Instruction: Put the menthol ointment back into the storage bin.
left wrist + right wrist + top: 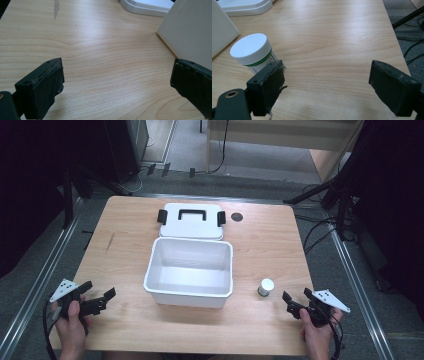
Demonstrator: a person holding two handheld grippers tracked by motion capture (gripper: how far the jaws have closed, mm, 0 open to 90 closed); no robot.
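Jar [266, 287] upright on tabletop [125, 235], just left-forward of right hand-held gripper [296, 300], jaws spread; left hand-held gripper [102, 296], also spread, well apart beyond bin [190, 292].

White plastic box [189, 274], rectangular, open and empty, upright at table centre. White lid [191, 221] with black handle [192, 213] on top and black clips [162, 216] at both short ends, lying flat just behind the box, touching or nearly touching its far rim. Small white jar [265, 287] with white screw cap and green band on the label, upright, right of the box, near but apart. In right gripper view, jar [253, 53] just past the left jaw, box wall [222, 32] at left edge. In left gripper view, box wall [190, 32] at right, lid corner [147, 6] at top.
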